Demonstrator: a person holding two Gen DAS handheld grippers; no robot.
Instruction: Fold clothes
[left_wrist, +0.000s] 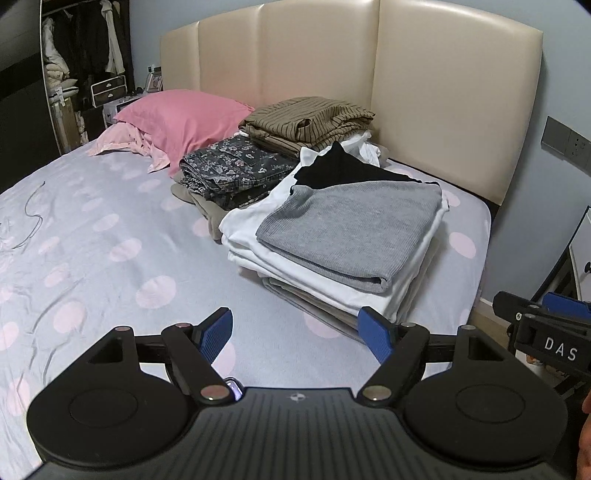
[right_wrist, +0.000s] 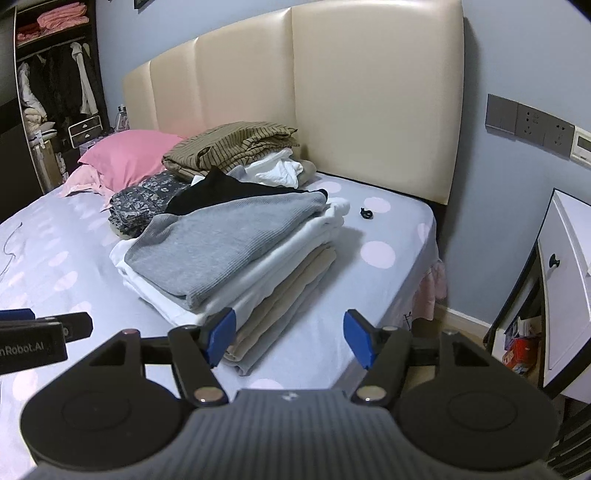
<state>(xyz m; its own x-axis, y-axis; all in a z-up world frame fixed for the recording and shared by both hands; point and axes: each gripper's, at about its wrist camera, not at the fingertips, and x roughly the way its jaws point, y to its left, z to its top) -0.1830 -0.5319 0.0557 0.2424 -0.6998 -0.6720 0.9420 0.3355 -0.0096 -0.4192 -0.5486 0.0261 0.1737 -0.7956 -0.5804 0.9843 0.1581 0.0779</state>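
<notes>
Here, a bed (left_wrist: 110, 236) under a grey sheet with pale pink dots, backed by a cream padded headboard (left_wrist: 369, 74). Against the headboard, a pink pillow (left_wrist: 184, 118), with an olive striped garment (left_wrist: 310, 118) folded beside it on top of other clothes. In front of that, a folded dark floral garment (left_wrist: 236, 166). Nearest, at the bed's right corner, a tall stack of folded clothes (right_wrist: 280, 291): beige and white layers below, a grey knit sweater (left_wrist: 354, 229) on top, a black piece (left_wrist: 340, 166) at its far edge. Behind the stack, crumpled white cloth (right_wrist: 277, 170). Left gripper (left_wrist: 295, 332): jaws spread wide, blue pads clear of the stack's near edge, nothing between them. Right gripper (right_wrist: 290, 332): jaws likewise spread, left pad just in front of the stack's near corner, nothing pinched. Beyond the stack on the sheet, a small black object (right_wrist: 366, 213), too small to identify.
</notes>
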